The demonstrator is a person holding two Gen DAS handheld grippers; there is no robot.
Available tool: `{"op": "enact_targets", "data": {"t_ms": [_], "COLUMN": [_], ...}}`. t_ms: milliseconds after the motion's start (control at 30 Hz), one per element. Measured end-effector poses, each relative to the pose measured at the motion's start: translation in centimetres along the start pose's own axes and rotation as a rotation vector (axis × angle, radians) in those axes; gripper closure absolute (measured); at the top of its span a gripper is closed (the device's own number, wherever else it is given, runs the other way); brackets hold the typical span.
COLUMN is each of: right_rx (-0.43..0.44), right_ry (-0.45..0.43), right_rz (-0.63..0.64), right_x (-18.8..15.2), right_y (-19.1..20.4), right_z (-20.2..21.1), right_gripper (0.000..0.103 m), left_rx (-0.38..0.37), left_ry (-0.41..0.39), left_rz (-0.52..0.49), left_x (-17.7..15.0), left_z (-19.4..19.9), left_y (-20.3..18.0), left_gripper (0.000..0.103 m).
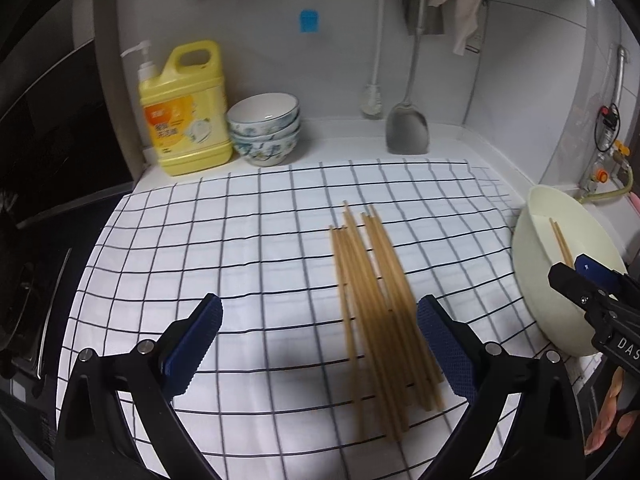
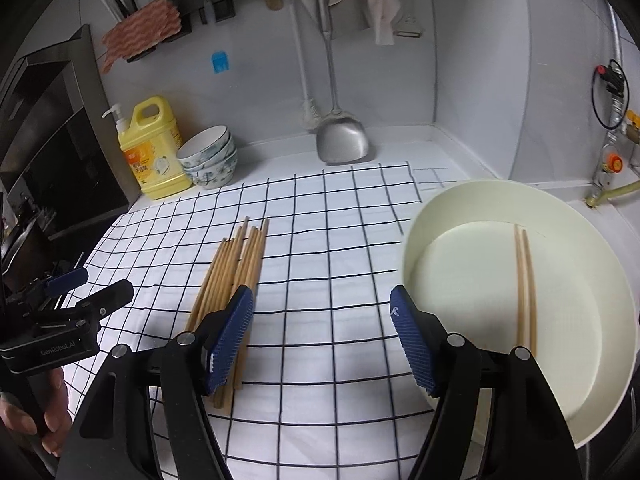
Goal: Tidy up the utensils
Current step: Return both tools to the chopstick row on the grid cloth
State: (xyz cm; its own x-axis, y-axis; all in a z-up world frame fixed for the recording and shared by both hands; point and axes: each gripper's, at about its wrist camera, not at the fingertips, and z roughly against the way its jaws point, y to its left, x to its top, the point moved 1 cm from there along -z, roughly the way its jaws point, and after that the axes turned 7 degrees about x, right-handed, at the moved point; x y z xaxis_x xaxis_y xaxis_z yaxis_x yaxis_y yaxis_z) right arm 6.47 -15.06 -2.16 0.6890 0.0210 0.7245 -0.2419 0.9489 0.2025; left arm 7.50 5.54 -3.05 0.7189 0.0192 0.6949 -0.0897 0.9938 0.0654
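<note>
Nearest to you, your left gripper (image 1: 320,344) has its jaws spread wide above the checked cloth (image 1: 248,264), with nothing between the blue pads (image 1: 192,344); its right-hand pad sits just over the near end of the loose bundle of chopsticks (image 1: 376,312), though whether it touches them you cannot tell from this angle. Your right gripper (image 2: 322,340) is also empty, its jaws parted fairly wide, with only cloth showing in the gap. Its left pad overlaps the near ends of the same bundle, and its right pad stands in front of the near rim of the cream basin (image 2: 580,380). In the right wrist view, a hand (image 2: 36,412) grips the handle of the other gripper at the lower left edge. The chopsticks lie side by side on the cloth between the two grippers, fanned slightly, their far tips pointing toward the back wall. To the right of them the basin rests at the cloth's edge, and a pair of chopsticks (image 2: 525,280) already lies inside it, running from near to far across its floor. Farther back, off the cloth, a yellow detergent jug (image 1: 186,112) with a pump stands beside a stack of patterned bowls (image 1: 266,130), touching or nearly so. Against the rear wall a steel spatula (image 1: 408,124) hangs with its blade at the counter, next to a white brush (image 1: 374,96), and cloths (image 1: 460,12) drape from the rack above.
</note>
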Motion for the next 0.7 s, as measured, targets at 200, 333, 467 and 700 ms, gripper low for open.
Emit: {"op": "enact_targets", "data": {"t_ms": [200, 333, 467, 700], "right_rx": [0.018, 0.028, 0.028, 0.032], "right_ry": [0.037, 0.089, 0.145, 0.212], "right_rz": [0.018, 0.038, 0.063, 0.069], "right_x": [0.2, 0.5, -0.1, -1.6], "right_y": [1.3, 2.2, 2.8, 2.4], "right_z": [-2.4, -5.0, -7.6, -9.5], "right_gripper": [0.035, 0.035, 0.035, 0.035], "left_rx": [0.03, 0.043, 0.05, 0.06], "left_ry": [0.042, 0.078, 0.101, 0.125], "left_rz": [0.052, 0.058, 0.04, 0.044], "left_x": [-0.4, -0.7, -1.3, -2.3], "left_z": [-2.2, -3.9, -5.0, -6.3], "left_y": [2.5, 2.7, 2.3, 2.2], "left_gripper": [0.007, 0.007, 0.007, 0.007]}}
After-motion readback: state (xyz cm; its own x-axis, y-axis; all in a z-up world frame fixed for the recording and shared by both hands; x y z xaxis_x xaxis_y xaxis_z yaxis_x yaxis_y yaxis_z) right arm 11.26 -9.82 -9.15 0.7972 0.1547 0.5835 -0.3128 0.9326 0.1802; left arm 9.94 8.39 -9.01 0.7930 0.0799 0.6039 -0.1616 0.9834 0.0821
